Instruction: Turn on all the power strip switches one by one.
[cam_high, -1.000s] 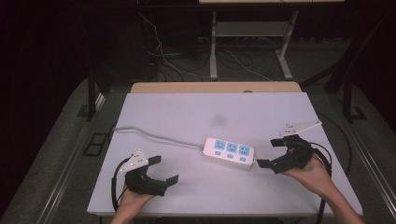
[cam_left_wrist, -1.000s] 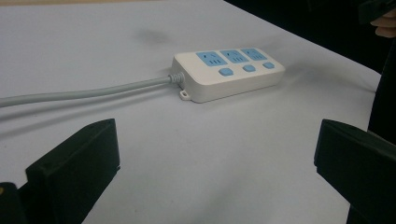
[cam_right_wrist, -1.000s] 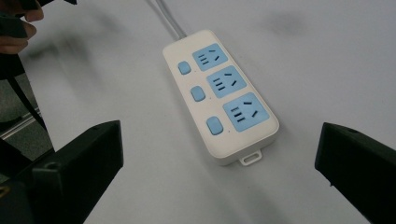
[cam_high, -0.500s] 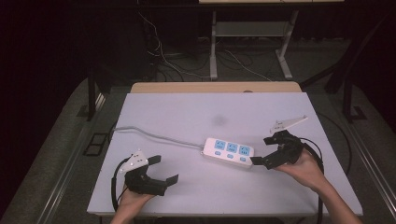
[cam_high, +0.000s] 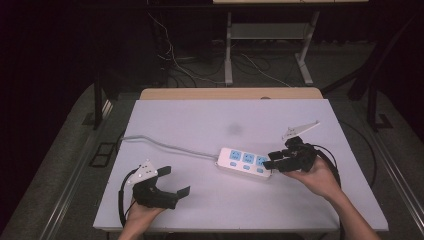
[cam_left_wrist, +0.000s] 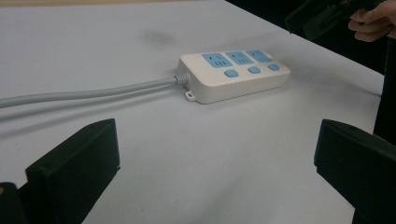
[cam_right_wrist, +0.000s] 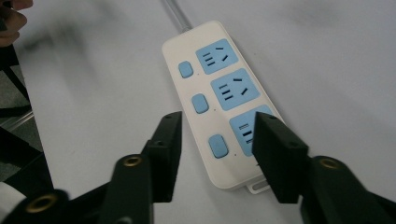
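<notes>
The right gripper (cam_right_wrist: 217, 149), its jaws just narrowed but touching nothing, hovers over the near end of the power strip (cam_right_wrist: 223, 95) below it, apparently approaching the rocker switch (cam_right_wrist: 217, 145); the left gripper (cam_high: 172, 181) rests wide open.

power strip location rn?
High view: the power strip lies right of the table's centre, its far end under the right claw.

A white table (cam_high: 200, 120) stands on grey carpet (cam_high: 65, 150) in a dark room. Past its far edge runs a wooden strip (cam_high: 230, 93); beyond, loose cables (cam_high: 200, 65) lie beneath a metal-legged desk (cam_high: 228, 45).
</notes>
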